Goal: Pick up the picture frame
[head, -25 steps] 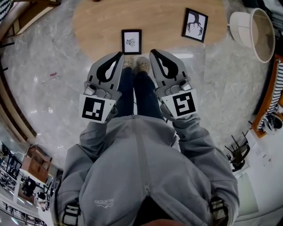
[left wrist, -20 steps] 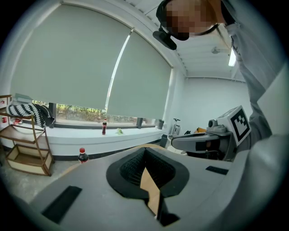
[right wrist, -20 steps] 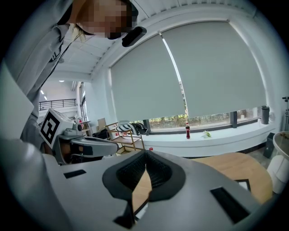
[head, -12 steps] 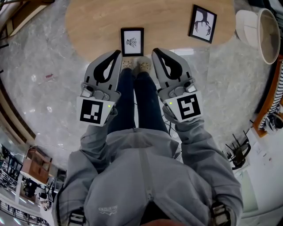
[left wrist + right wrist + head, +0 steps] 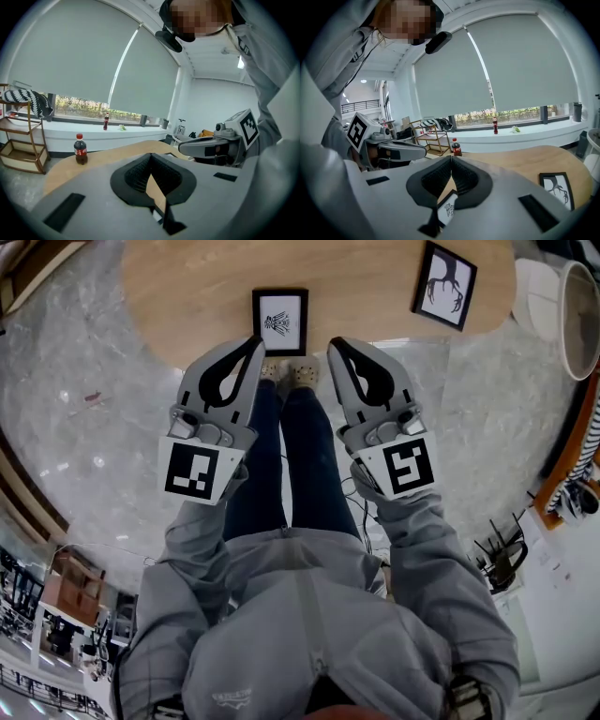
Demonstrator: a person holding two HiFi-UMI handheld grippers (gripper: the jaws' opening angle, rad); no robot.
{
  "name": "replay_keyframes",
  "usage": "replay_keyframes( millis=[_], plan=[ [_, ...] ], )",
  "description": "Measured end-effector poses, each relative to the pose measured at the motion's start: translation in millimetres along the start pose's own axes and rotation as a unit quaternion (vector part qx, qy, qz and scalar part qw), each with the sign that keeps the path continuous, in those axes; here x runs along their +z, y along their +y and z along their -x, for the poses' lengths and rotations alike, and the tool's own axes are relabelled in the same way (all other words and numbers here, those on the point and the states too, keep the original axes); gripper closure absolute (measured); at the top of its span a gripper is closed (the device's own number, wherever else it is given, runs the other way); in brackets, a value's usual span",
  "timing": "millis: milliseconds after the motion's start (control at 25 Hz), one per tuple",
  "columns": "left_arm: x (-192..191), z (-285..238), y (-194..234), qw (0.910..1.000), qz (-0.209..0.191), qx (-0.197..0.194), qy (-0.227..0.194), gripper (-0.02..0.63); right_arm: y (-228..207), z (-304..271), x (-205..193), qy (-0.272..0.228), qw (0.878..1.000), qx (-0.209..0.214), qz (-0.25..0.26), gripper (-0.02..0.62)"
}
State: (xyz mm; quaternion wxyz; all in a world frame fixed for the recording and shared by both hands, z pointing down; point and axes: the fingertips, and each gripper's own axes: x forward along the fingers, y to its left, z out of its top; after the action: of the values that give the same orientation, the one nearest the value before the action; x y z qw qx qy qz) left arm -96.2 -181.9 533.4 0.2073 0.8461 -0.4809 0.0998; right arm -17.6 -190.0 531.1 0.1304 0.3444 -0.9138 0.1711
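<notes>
picture frame (image 5: pixel 279 322) | ahead, between left tool (image 5: pixel 254 341) and right tool (image 5: pixel 333 342) | apart

Table (image 5: pixel 187 287): picture frame (image 5: pixel 279 322), second frame (image 5: pixel 444 285), bottle (image 5: pixel 80 149)

On the table (image 5: pixel 187 296) ahead of you, one picture frame (image 5: pixel 279 322) lies near the close edge, just beyond your shoes (image 5: pixel 289 376), and a second picture frame (image 5: pixel 444 286) lies farther right. A cola bottle (image 5: pixel 80 149) stands on the table's left part. Your left gripper (image 5: pixel 253 343) and right gripper (image 5: pixel 334 343) flank your legs.
</notes>
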Motion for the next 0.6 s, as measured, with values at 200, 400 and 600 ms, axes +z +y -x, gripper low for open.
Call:
replay_keyframes(
  millis=[200,400,600],
  plan=[
    [-26.4,-12.1,7.9,0.9999,0.002,-0.004,0.013,0.588,-7.1,-12.1,-29.5,0.012,1.0,0.001,-0.003,0.563],
    [-51.2,-23.6,13.6,0.9996,0.005,-0.007,0.028,0.588,-13.5,-22.2,-53.6,0.023,1.0,0.0,-0.003,0.563],
    [-71.9,-35.9,20.3,0.9993,0.01,-0.009,0.036,0.588,-18.7,-34.7,-69.2,0.013,1.0,-0.003,-0.009,0.563]
  ],
)
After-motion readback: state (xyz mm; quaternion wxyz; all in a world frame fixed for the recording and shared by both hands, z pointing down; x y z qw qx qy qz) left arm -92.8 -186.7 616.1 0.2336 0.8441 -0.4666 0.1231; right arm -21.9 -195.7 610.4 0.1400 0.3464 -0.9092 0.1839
